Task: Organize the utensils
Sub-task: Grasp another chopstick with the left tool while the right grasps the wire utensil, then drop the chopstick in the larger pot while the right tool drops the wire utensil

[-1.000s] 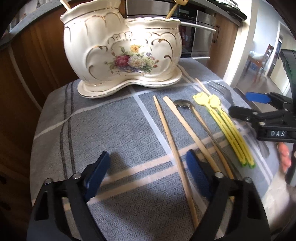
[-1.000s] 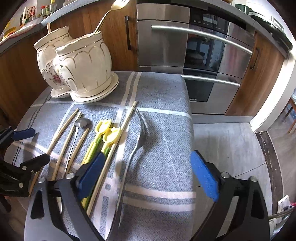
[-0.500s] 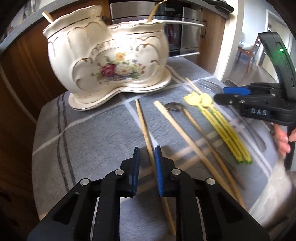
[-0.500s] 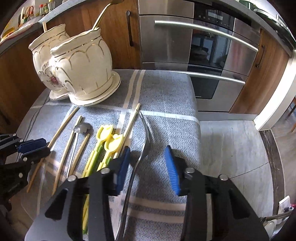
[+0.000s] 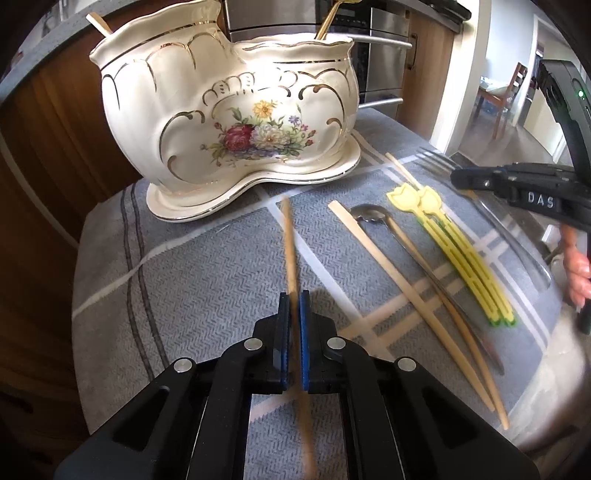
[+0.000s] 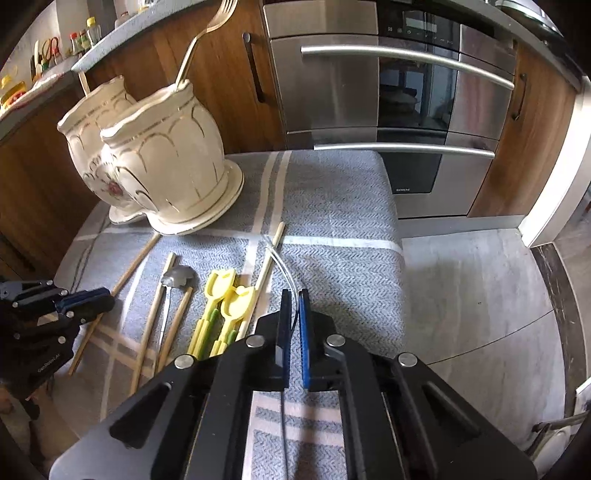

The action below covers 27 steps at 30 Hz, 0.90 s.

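My left gripper (image 5: pixel 294 295) is shut on a wooden chopstick (image 5: pixel 288 236), which runs between its blue pads toward the white floral ceramic holder (image 5: pixel 229 122). More chopsticks (image 5: pixel 406 288), a small spoon (image 5: pixel 365 214) and yellow tulip picks (image 5: pixel 454 251) lie to its right on the grey cloth (image 5: pixel 184 277). My right gripper (image 6: pixel 293 293) is shut on the handle of a metal fork (image 6: pixel 273 251), whose tines point toward the holder (image 6: pixel 166 173). A gold fork (image 6: pixel 207 33) stands in the holder. The left gripper (image 6: pixel 105 297) shows at the left edge of the right wrist view.
A steel oven (image 6: pixel 388 92) and wooden cabinets stand behind the cloth-covered table. The table's right edge drops to a tiled floor (image 6: pixel 480 295). A person's hand (image 5: pixel 576 269) holds the right gripper (image 5: pixel 456 177) at the far right of the left wrist view.
Both grippers went from wide open to shut. The left one closed on the leftmost chopstick, the right one on the fork's handle. Both views rolled slightly.
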### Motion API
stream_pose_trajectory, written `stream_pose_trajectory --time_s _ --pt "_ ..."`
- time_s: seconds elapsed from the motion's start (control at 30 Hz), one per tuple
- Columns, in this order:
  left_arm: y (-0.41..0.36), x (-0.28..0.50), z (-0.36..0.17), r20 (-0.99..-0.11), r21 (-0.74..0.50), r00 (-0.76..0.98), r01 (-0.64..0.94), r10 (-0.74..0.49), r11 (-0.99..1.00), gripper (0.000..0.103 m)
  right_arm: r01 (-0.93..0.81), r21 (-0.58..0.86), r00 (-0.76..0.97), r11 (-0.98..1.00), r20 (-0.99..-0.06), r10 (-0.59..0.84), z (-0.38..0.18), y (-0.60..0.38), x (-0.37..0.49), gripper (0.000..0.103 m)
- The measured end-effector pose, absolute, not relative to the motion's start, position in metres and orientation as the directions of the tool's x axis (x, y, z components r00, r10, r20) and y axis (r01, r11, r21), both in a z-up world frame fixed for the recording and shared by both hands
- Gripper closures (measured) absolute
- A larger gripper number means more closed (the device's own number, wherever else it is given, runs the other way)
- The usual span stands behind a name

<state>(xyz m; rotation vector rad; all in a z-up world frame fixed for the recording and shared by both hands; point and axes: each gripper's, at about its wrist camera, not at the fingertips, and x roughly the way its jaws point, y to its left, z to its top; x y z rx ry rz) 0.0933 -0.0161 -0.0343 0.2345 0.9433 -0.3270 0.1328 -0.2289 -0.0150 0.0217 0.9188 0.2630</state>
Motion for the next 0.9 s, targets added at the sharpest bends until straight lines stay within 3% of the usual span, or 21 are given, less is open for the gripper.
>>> stream_pose_trajectory --time_s 0.43,0.9 --pt "0.001 0.069 -0.008 -0.749 0.033 0.624 0.370 -0.222 0.928 0.098 -0.256 0.205 0.690 0.945 -0.645 0.327 0.032 -0.242 0.096 0.100" --pt "0.007 0.055 0.028 -0.626 0.028 0.733 0.363 -0.267 0.931 0.098 -0.310 0.118 0.797 0.943 -0.509 0.325 0.076 -0.229 0.064 0.101"
